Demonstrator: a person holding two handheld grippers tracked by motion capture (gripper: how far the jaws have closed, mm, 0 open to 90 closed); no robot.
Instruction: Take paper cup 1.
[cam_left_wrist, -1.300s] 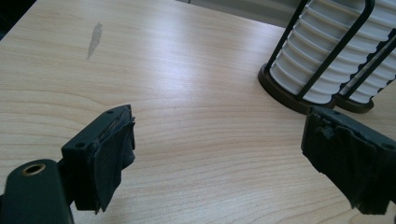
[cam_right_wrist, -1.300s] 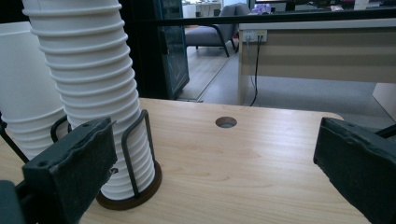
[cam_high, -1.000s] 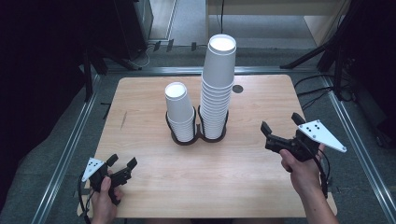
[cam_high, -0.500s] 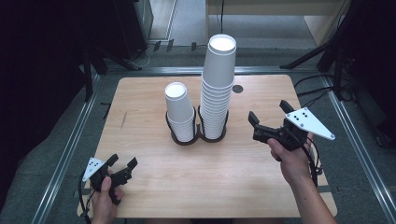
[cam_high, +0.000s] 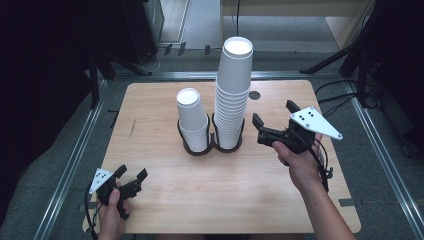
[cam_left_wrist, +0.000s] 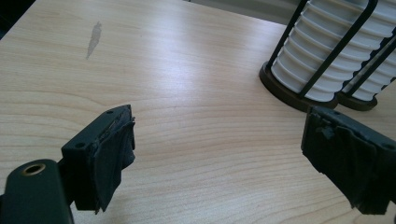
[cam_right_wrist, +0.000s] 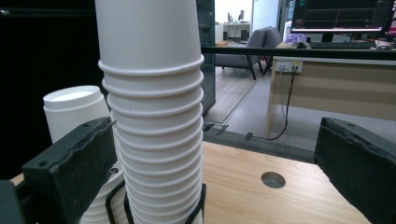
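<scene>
While the left claw (cam_high: 131, 176) idles wide at lower left, the right claw (cam_high: 272, 121), jaws wide, has swung in beside the tall cup stack (cam_high: 233, 95) — likely lining up a grab.

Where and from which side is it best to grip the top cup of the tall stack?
Probably on the bare sidewall of the top cup, above the packed rims, coming from the right, where the open right gripper already faces the tall stack. Its upside-down, tapered wall suits a two-sided pinch; the short stack blocks the left side.
</scene>
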